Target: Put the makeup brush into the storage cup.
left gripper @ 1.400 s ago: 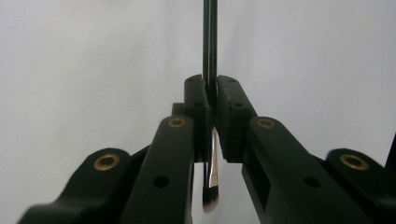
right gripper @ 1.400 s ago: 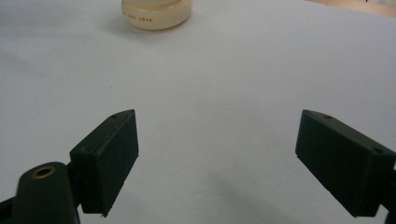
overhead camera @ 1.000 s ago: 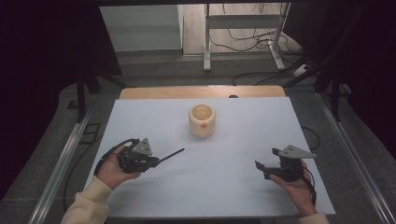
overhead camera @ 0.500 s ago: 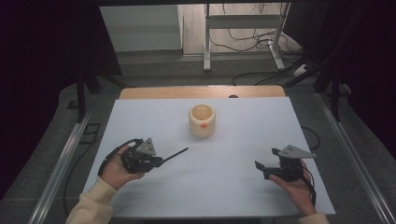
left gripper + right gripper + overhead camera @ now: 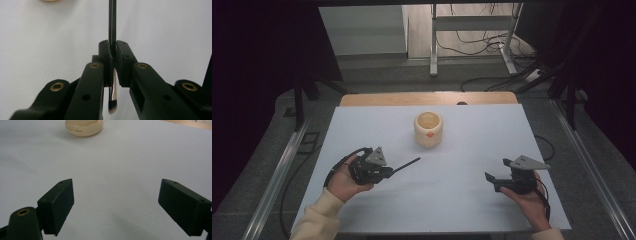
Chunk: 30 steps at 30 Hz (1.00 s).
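Hand-held gripper on our left [image 5: 388,171] clamps a thin black makeup brush [image 5: 406,165]; our right hand-held gripper [image 5: 115,206] stands wide open, empty, above the white table [image 5: 472,150], near the cream round cup [image 5: 428,129].

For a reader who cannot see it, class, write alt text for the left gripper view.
Two black jaws are shut on a thin makeup brush, its dark handle running straight up past the jaws and its bristle tip pointing down toward the camera. Behind lies a white table, with the edge of a cream pot at the top.
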Each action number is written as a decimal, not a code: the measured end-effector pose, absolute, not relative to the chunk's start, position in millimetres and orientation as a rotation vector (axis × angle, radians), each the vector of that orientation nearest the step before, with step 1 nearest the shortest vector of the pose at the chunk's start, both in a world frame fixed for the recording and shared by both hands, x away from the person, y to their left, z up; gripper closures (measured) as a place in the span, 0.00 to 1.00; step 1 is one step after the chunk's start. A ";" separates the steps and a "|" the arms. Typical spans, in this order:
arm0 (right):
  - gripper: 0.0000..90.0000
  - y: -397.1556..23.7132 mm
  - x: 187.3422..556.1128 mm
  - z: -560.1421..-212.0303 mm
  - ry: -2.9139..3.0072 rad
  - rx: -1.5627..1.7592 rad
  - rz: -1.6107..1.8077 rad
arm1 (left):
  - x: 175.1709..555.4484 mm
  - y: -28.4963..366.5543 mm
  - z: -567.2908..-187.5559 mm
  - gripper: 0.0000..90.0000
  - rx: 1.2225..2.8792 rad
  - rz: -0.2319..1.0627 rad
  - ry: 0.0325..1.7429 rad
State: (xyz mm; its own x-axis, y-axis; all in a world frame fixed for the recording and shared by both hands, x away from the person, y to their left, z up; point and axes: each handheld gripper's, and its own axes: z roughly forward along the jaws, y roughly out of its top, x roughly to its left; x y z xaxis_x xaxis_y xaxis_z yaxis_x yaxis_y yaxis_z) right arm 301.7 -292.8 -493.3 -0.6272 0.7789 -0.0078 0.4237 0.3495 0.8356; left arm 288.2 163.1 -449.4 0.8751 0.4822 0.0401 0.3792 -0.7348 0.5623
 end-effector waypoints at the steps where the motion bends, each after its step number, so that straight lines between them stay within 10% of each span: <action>1: 0.15 -292.8 301.7 -493.3 2.212 1.053 1.188 | 288.5 161.5 -449.3 0.93 2.487 0.245 0.619; 30: 0.15 -291.3 301.4 -493.1 2.209 1.048 1.186 | 290.7 128.1 -446.9 0.93 2.501 0.268 0.589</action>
